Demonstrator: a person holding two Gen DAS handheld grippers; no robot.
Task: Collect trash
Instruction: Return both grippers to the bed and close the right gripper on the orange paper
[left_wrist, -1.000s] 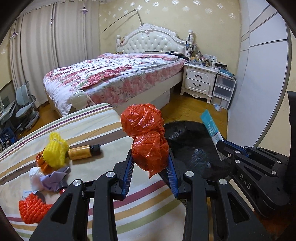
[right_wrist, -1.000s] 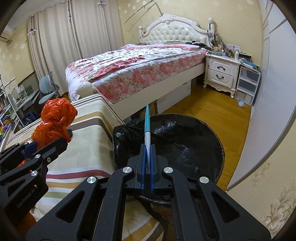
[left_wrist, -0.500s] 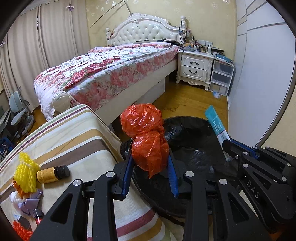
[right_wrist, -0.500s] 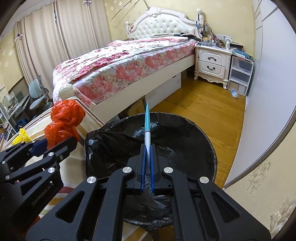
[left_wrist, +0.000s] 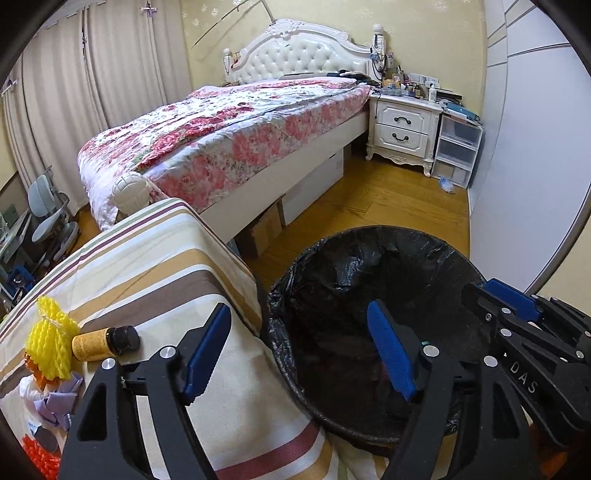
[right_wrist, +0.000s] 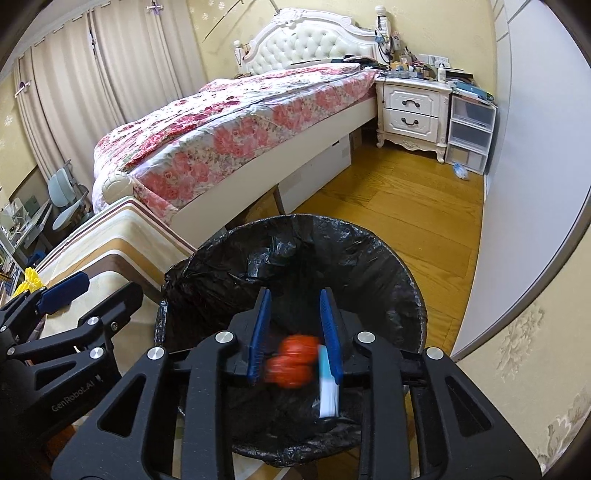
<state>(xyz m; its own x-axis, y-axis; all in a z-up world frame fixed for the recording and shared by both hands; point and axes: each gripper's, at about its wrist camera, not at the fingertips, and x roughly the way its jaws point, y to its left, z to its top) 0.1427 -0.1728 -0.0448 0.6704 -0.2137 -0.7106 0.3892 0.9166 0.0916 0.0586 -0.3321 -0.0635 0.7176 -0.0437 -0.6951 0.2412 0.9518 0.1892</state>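
Both tools hang spread over the bin (right_wrist: 369, 258) so the drops land inside: red bag (right_wrist: 291, 360) and wrapper (right_wrist: 328, 387) fall there (blurred). More trash waits at nine o'clock: a bottle (left_wrist: 105, 341) on the counter (left_wrist: 147, 266).

Black bin liner (right_wrist: 369, 266), orange-red bag (right_wrist: 291, 360), striped tablecloth (left_wrist: 155, 266), pink floral bedspread (left_wrist: 229, 125)

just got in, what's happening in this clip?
A person with two handheld grippers is clearing trash off a striped table into a black-lined bin. Both the left gripper and right gripper are open over the bin; a blurred red bag and a teal-white packet are dropping in. A yellow net and brown bottle remain on the table.
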